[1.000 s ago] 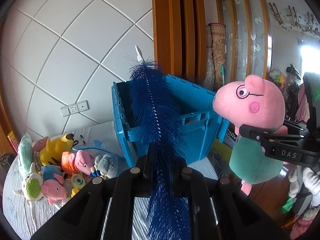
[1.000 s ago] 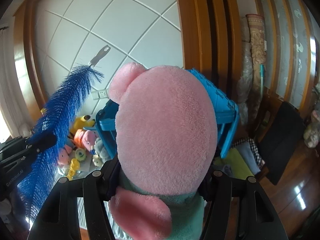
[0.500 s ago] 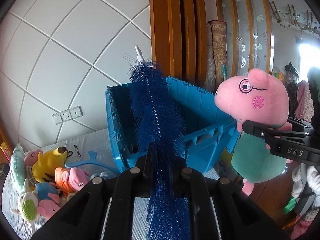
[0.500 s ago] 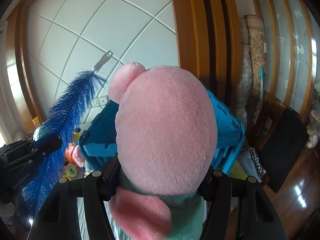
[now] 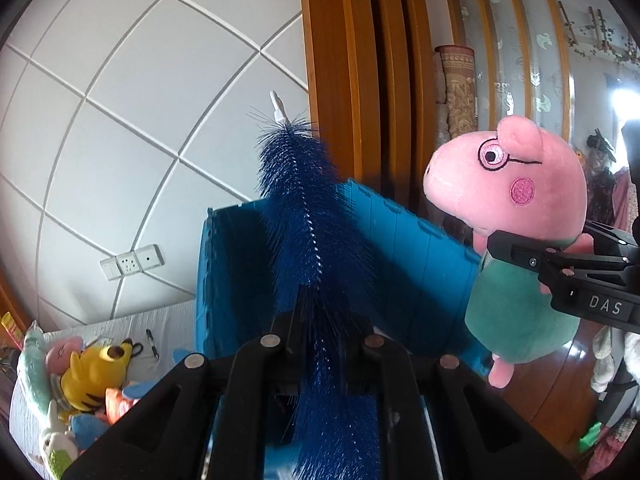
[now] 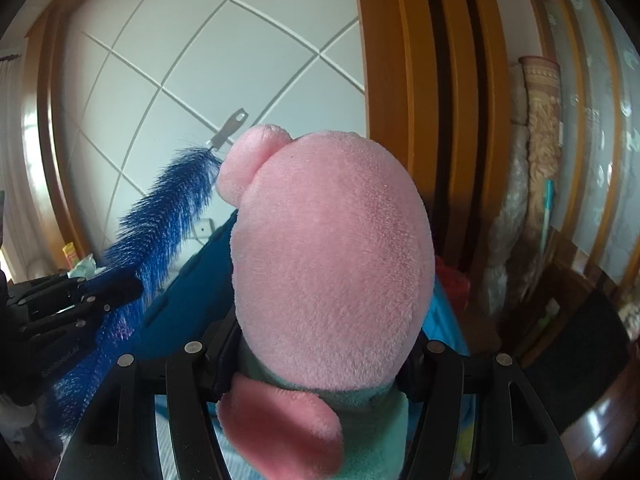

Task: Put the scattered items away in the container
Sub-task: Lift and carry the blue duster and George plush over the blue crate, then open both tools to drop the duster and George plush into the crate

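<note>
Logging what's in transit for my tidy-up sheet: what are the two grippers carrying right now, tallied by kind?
Plush toys: 1, the pink pig plush, clamped in the right gripper
Brushes: 1, the blue bristle brush, clamped in the left gripper
Total: 2

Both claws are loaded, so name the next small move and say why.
Probably carry the blue bristle brush forward over the blue crate and release it. The left claw grips it just short of the open crate; the right claw holds the pig plush alongside.
</note>
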The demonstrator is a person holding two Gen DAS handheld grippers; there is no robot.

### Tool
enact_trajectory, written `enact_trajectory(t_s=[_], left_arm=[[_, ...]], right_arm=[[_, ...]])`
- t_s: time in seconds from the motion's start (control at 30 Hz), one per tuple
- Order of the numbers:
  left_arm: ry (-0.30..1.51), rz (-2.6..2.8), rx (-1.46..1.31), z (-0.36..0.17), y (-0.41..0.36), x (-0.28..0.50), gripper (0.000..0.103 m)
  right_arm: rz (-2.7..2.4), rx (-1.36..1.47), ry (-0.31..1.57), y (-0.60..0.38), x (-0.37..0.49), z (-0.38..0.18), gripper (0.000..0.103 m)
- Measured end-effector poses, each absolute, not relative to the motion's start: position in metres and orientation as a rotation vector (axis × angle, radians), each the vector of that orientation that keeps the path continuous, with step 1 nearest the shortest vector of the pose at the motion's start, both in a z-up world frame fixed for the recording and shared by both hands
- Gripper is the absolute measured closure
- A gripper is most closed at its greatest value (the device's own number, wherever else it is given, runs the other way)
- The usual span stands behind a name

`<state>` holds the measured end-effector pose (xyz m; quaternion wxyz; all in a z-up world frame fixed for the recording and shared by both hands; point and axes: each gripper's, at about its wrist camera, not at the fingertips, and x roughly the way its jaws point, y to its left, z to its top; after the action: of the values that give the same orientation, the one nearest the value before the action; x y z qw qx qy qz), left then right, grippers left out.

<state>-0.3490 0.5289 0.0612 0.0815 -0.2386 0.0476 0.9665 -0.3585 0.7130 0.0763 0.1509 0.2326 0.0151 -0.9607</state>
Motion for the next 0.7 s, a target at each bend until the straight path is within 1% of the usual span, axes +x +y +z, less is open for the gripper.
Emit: enact_trajectory(t_s=[0.1, 0.23, 0.43, 0.53, 0.7], left_arm=[[0.136, 2.92, -0.739, 0.065, 0.538, -0.383, 0.092], [0.122, 2.927, -0.844, 0.055, 0.543, -0.428, 0.092], [0.092, 2.891, -1.061, 0.017, 0.543, -0.482, 0.092], [0.043, 2.849, -1.15, -0.002, 0.538, -0.498, 0.092], [-0.011, 2.801, -1.242, -0.016, 0.536, -0.517, 0.092]], right_arm=[[-2.731, 0.658, 0.062, 0.718, -0.394, 0.084, 0.041], [-2.688, 0.693, 0.072, 0.722, -0.437, 0.078, 0.041], [-2.626, 0.785, 0.05, 0.725, -0.48, 0.047, 0.041], [-2.598, 0.846, 0.046, 0.725, -0.497, 0.03, 0.041], [-2.556, 0.955, 0.064, 0.721, -0.52, 0.005, 0.041]])
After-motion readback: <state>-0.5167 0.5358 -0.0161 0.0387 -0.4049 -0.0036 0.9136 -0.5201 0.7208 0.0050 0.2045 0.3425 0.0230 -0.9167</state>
